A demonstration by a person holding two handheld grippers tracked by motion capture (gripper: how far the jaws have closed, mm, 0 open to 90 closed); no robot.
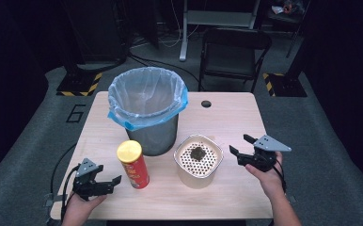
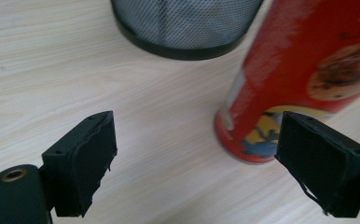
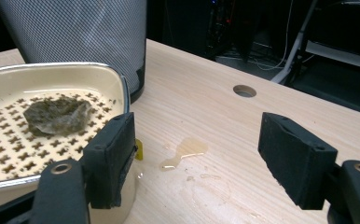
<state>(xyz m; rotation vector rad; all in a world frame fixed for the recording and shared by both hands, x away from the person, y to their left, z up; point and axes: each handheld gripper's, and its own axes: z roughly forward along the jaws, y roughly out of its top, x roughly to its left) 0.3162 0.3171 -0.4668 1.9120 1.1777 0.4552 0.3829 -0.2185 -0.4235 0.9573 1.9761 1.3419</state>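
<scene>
A red chip can (image 1: 133,165) with a yellow lid stands upright near the table's front left. My left gripper (image 1: 114,184) hovers just left of it, open. In the left gripper view the can (image 2: 304,70) stands ahead of the right jaw, and nothing lies between the jaws of my left gripper (image 2: 197,130). A cream container (image 1: 198,178) with a perforated insert holds a dark wet clump (image 1: 198,152). My right gripper (image 1: 239,144) is open just right of it. In the right gripper view, my right gripper (image 3: 197,128) has its left jaw beside the container's rim (image 3: 117,88), and the clump (image 3: 59,115) lies inside.
A mesh waste bin (image 1: 147,110) lined with a blue-edged bag stands behind the can and container. A small puddle (image 3: 185,151) wets the wood right of the container. The table has a cable hole (image 1: 206,103) at the back. A folding chair (image 1: 233,52) stands beyond the table.
</scene>
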